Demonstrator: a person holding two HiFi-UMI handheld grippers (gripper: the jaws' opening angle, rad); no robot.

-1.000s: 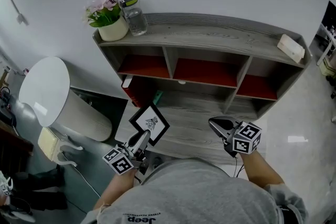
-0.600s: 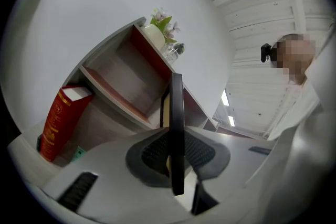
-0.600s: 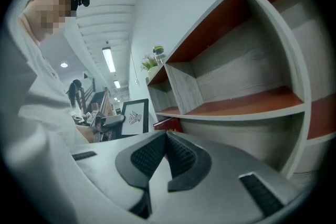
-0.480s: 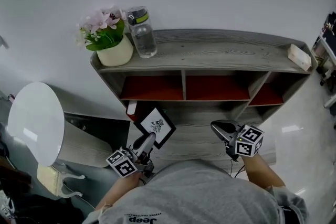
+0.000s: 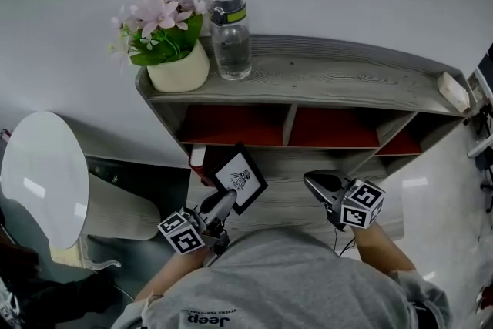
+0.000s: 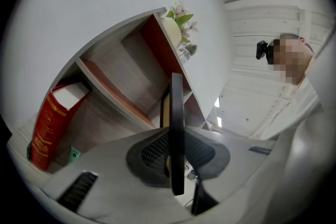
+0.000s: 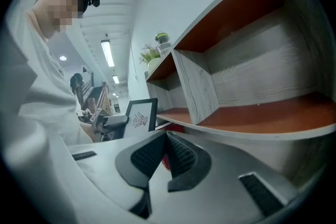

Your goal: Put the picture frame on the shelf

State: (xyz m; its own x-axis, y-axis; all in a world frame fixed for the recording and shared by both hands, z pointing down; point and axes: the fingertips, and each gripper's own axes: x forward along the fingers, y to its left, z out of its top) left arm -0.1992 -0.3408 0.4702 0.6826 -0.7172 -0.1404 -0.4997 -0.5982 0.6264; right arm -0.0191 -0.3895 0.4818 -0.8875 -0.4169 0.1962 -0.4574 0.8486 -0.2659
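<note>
Head view, looking steeply down. At 7 o'clock the left gripper (image 5: 222, 203) is clamped on the lower corner of the picture frame (image 5: 240, 179). It holds the frame turned corner-up like a diamond, printed face toward the camera, in front of the shelf (image 5: 347, 77) and not yet set on it. Whether the frame touches the lower ledge (image 5: 293, 200) cannot be told.

Left gripper view: the frame appears edge-on between the pads, which press on its front and back. Such a flat-face hold probably keeps the frame from twisting, and a grip at one corner leaves the other edges free to meet a board.

Right gripper view: the right gripper (image 5: 320, 182), at 5 o'clock in the head view, has its jaws closed together on nothing. It stands well apart from the frame, likely kept in reserve and out of the carrying path.

On the top board, a flower pot (image 5: 179, 73) and a water bottle (image 5: 231, 38) crowd the 11 o'clock end, and a pale block (image 5: 454, 91) sits at 3 o'clock. The middle stretch is bare. The red-lined compartments (image 5: 231, 127) look unoccupied. A red book (image 5: 202, 164) stands just behind the frame.
</note>
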